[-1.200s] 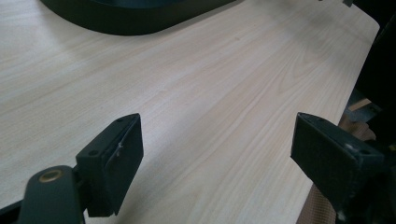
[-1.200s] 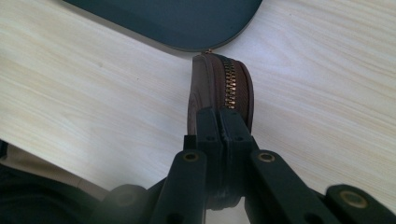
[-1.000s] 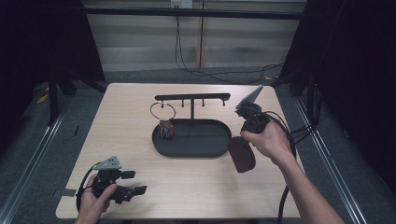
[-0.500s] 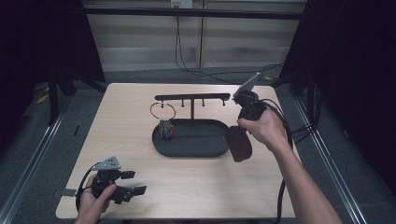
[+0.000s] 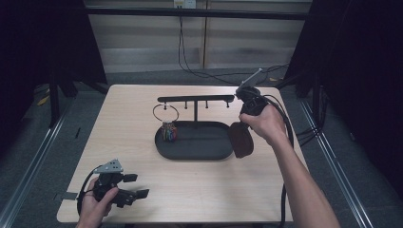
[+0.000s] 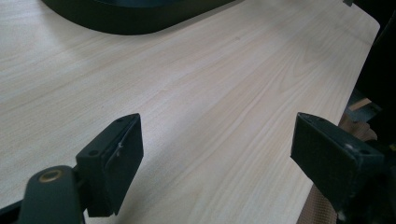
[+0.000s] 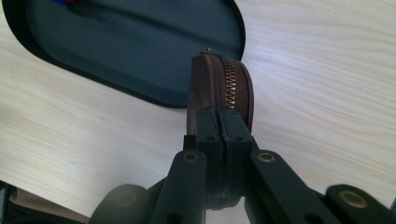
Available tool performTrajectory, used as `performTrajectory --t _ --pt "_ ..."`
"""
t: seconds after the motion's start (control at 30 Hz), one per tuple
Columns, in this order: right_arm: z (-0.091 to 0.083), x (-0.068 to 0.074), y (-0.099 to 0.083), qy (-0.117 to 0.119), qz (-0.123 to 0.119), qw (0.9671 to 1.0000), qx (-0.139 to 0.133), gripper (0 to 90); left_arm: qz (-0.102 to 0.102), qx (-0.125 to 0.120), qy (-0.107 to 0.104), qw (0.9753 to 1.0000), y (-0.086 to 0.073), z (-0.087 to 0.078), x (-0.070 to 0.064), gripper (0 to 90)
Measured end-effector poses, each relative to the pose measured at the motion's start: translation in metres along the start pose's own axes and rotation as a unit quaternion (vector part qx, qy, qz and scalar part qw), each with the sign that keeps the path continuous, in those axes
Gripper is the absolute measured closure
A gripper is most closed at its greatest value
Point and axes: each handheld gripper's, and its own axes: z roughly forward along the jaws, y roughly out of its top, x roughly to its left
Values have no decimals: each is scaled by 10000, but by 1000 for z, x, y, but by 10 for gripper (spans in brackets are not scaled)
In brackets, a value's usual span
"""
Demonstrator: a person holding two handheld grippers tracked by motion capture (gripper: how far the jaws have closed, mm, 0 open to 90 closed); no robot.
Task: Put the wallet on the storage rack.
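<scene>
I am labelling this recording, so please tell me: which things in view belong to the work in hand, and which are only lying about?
In the work:
- right hand-held gripper, shut on the brown zip pouch
- black oval tray, beside the pouch

Lying about:
- left hand-held gripper, open over bare table
- hook stand with ring
- coloured bundle in the tray

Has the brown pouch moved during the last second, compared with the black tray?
Yes. The brown pouch, held by the right gripper, went left and away from the person, and now hangs at the right end of the black tray.
</scene>
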Motion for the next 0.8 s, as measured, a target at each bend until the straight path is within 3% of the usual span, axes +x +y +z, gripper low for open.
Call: performTrajectory --t 0.4,0.67,0.8 --pt "6 -12 20 326 314 9984 -332 874 25 16 -4 10000 0 -1 1 170" --pt "16 -21 22 949 502 9919 -683 874 23 19 -13 10000 0 -1 0 170" --pt "31 -22 22 1086 561 9901 -693 875 18 20 -41 10000 0 0 1 170"
